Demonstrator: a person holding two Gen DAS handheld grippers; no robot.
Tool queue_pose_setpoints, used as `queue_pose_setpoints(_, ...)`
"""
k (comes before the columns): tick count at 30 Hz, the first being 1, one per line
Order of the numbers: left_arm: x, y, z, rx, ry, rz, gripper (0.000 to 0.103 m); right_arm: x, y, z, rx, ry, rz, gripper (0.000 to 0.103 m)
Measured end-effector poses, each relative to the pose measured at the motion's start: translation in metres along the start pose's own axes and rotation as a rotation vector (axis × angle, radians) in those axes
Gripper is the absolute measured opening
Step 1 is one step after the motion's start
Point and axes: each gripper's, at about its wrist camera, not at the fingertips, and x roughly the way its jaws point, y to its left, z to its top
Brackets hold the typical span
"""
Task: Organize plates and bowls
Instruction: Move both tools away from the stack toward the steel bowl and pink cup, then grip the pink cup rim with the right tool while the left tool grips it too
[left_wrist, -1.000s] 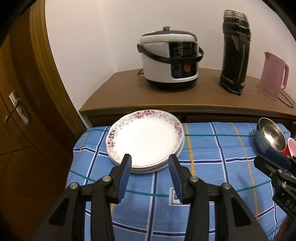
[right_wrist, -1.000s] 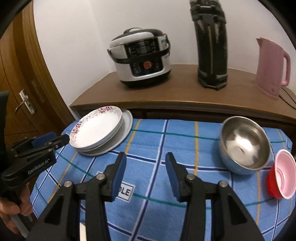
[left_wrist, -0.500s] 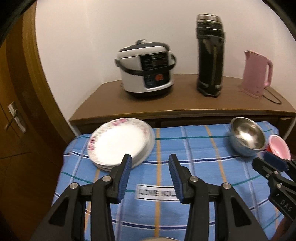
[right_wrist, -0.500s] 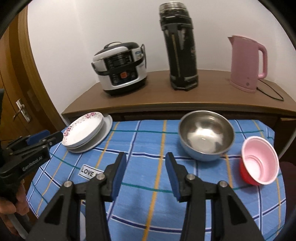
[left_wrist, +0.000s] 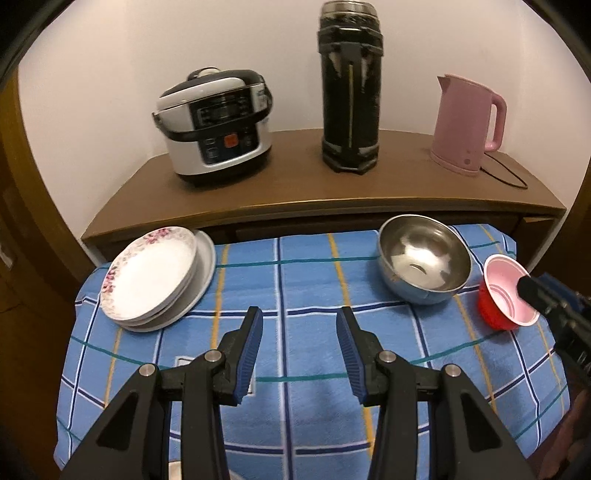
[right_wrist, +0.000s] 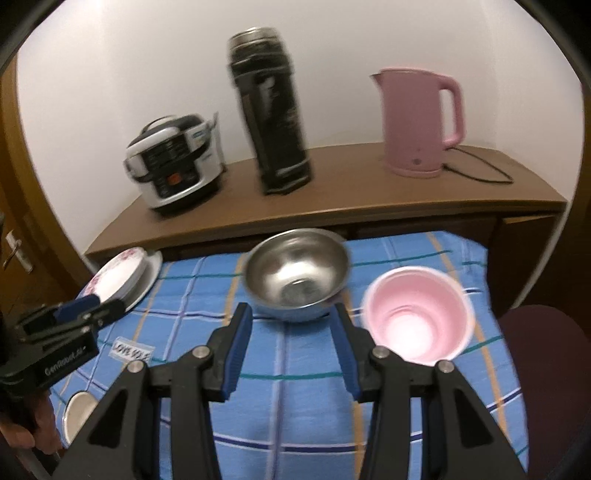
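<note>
A stack of flower-rimmed plates (left_wrist: 147, 280) (right_wrist: 122, 280) lies at the far left of the blue checked tablecloth (left_wrist: 295, 406). At the far right stand a steel bowl (left_wrist: 424, 269) (right_wrist: 295, 277) and a red bowl with a pink inside (left_wrist: 506, 295) (right_wrist: 417, 314). My left gripper (left_wrist: 299, 314) (right_wrist: 81, 314) hovers open over the middle of the cloth, nothing between its fingers. My right gripper (right_wrist: 291, 314) (left_wrist: 554, 306) is open too, its tips just short of the steel bowl, with the pink-lined bowl beside its right finger.
A wooden sideboard (left_wrist: 295, 192) behind the table carries a rice cooker (left_wrist: 214, 125), a tall black flask (left_wrist: 349, 88) and a pink kettle (left_wrist: 465, 122). A small white bowl (right_wrist: 79, 417) sits near the front left. A dark chair (right_wrist: 546, 369) stands at the right.
Both grippers have swept to the right across the table. The plates slid to the left of both views, and the steel and pink-lined bowls came close to the right gripper. Jaw gaps are unchanged.
</note>
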Motion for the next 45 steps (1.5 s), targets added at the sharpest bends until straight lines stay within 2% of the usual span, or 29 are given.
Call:
queue_pose_setpoints(3,0.009,-0.010,0.006,-0.008,0.022,-0.011,0.045,0.002,-0.019,0.007,0.024,0.005,-0.023,0.045)
queue_pose_setpoints(9,0.026,-0.027,0.013,-0.015,0.055,-0.005,0.045,0.012,-0.048,0.017,0.087,0.027,-0.002,0.045)
queue_pose_setpoints(13,0.028,-0.038,0.010,-0.004,0.060,-0.026,0.045,0.003,-0.065,0.020,0.116,0.016,-0.008,0.045)
queue_pose_setpoints(19,0.029,-0.080,0.004,0.036,0.069,-0.109,0.045,-0.018,-0.091,0.010,0.114,0.005,-0.077,0.045)
queue_pose_setpoints(25,0.036,-0.141,-0.003,0.077,0.101,-0.197,0.045,-0.018,-0.137,-0.009,0.215,0.018,-0.136,0.045)
queue_pose_setpoints(31,0.052,-0.182,-0.008,0.079,0.123,-0.179,0.045,0.001,-0.156,-0.011,0.235,0.046,-0.133,0.046)
queue_pose_setpoints(36,0.065,-0.187,-0.004,0.024,0.141,-0.174,0.045,0.025,-0.160,-0.008,0.232,0.078,-0.100,0.046)
queue_pose_setpoints(39,0.072,-0.189,0.000,0.005,0.140,-0.173,0.045,0.036,-0.161,-0.007,0.217,0.093,-0.108,0.046)
queue_pose_setpoints(43,0.085,-0.193,0.002,-0.005,0.168,-0.182,0.045,0.047,-0.171,-0.009,0.249,0.119,-0.078,0.046)
queue_pose_setpoints(45,0.091,-0.197,0.002,-0.003,0.178,-0.181,0.045,0.053,-0.173,-0.010,0.248,0.133,-0.073,0.042)
